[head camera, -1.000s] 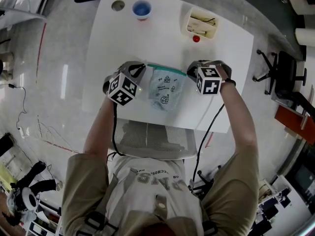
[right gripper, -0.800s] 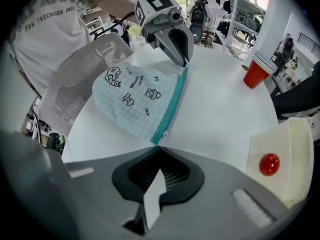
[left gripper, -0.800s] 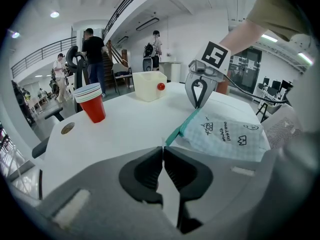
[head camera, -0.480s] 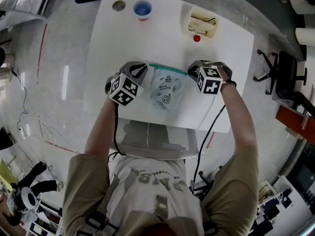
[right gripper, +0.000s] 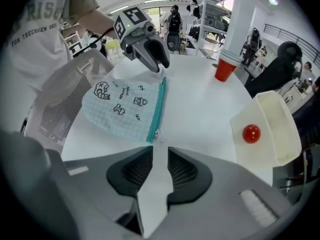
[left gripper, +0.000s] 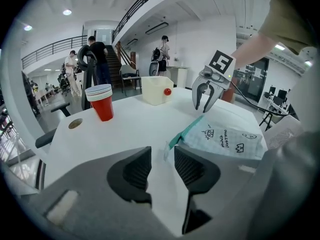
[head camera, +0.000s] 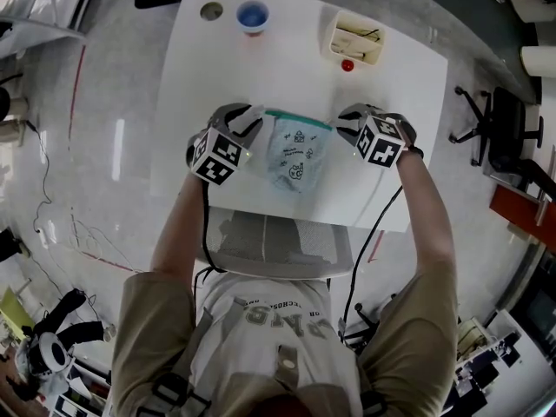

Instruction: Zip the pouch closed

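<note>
Right gripper point(head camera: 345, 122) has slid out toward 3 o'clock since a second ago, off the end of the pouch point(head camera: 295, 153). The pouch hasn't budged: it's flat in the middle of the white table point(head camera: 261, 68), teal zip point(right gripper: 157, 106) along its far edge.

The zip pull point(right gripper: 156, 134) sits at the right end, just past that gripper's tips, and the jaws are a little apart with nothing in them.

Left gripper point(head camera: 254, 114) is at the pouch's 9 o'clock. Its jaws are also parted, with the little end tab point(left gripper: 165, 151) in the gap but not pinched, far as I can see.

Zip looks run all the way, imo. If it needs a last tug: clamp the tab with the left, take the pull with the right, and draw straight toward 3 o'clock, keeping low so the fabric doesn't bunch.

Red cup point(left gripper: 102, 106) sits at 11 o'clock and a bin point(right gripper: 272, 129) with a red ball at 1, both well clear.
</note>
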{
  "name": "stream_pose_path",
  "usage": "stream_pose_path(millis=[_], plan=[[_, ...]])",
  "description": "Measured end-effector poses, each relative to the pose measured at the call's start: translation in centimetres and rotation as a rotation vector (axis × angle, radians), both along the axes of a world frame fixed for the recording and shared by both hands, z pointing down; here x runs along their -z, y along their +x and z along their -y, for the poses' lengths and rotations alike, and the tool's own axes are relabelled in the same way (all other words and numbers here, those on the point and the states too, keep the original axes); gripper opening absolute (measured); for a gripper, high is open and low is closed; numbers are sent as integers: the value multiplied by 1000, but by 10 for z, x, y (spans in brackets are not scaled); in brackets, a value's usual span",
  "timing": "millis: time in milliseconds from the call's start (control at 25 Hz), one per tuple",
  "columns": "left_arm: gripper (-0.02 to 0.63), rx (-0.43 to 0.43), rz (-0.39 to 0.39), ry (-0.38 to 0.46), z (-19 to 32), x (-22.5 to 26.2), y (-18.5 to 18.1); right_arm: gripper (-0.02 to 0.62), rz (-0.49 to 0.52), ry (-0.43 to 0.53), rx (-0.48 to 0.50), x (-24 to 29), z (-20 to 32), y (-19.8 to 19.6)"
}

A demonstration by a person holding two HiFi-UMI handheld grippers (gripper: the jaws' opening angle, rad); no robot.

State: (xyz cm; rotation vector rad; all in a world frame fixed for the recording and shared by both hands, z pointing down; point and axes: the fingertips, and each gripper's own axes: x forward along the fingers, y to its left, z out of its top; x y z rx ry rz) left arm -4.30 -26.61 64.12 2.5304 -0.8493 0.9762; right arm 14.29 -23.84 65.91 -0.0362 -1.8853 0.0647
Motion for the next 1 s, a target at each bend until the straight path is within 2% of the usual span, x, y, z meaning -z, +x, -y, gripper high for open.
stream_pose_path(millis=[160,320,680,840,1000], plan=[[152,31,-15,15,1,8,-3,97,59,38,-88,12,1,0],[152,88,-31,39,3,21,-11,97,158,107,-230,32,8,-1],[152,308,-59,207,9,80,-33,117,522,454,-718,123,34,17],[152,379,-89,289,0,115,-32,117,685,572,-862,173,23,18],[152,432,-132,364,-14,155,-26,118,796,654,-960,218,3,13]])
